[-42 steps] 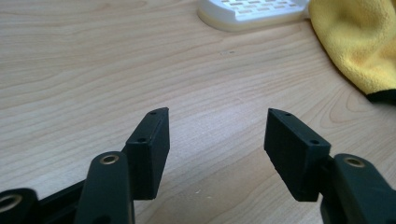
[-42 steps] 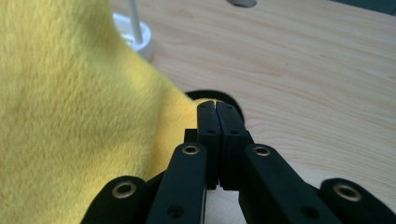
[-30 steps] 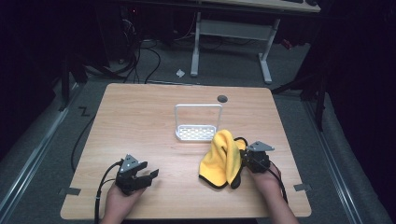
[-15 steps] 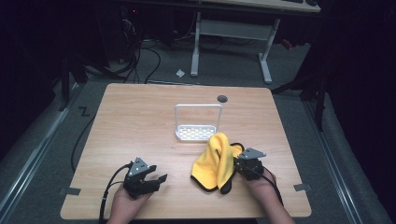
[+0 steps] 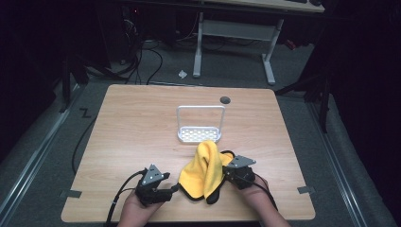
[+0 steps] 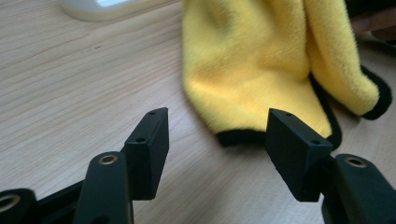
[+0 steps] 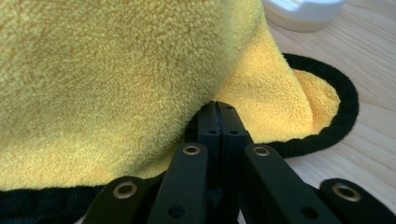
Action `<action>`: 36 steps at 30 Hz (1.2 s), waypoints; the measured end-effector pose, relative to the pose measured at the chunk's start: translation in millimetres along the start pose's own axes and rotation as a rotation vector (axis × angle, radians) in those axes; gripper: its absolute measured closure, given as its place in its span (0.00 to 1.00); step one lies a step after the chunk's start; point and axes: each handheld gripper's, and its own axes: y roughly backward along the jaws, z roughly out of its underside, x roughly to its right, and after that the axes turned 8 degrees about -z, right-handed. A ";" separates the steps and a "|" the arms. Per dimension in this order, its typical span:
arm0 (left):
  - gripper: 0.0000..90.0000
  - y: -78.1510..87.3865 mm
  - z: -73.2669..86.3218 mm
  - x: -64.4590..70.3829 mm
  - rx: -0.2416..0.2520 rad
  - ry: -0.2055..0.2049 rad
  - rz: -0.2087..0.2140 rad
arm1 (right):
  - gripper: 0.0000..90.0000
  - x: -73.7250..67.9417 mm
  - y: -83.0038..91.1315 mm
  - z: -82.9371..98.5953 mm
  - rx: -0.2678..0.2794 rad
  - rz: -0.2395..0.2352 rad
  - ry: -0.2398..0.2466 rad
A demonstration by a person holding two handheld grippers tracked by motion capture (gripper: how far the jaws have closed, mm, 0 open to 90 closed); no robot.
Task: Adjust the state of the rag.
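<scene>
The high view looked forward and down from above the person's side, taking in the whole bench (image 5: 142,123) and the floor beyond. The left gripper view sat low, just above the wood, facing along its claw (image 6: 217,140) toward the yellow cloth (image 6: 252,60) close ahead. The right gripper view was pressed right up against that cloth (image 7: 116,70). All three shared the cloth (image 5: 204,168) and the white rack (image 5: 199,135) behind it

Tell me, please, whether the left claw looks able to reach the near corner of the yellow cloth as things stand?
Probably yes: the left claw is open, the cloth's black-edged corner lies just ahead, with bare table between.
</scene>
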 end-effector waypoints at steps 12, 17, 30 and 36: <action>0.45 -1.9 -4.9 25.3 -0.014 -0.058 0.050 | 1.00 -29.4 -11.2 -9.8 -0.001 -0.053 0.069; 0.45 0.7 -7.5 32.6 0.000 -0.073 0.064 | 0.99 -38.7 -15.1 -12.4 0.004 -0.064 0.093; 0.42 6.5 -13.0 45.5 0.032 -0.070 0.135 | 0.81 -23.0 26.7 -4.0 0.090 0.029 0.035; 0.43 -8.5 -8.0 59.6 -0.049 -0.080 0.125 | 0.72 -28.8 23.4 7.3 0.062 -0.023 -0.008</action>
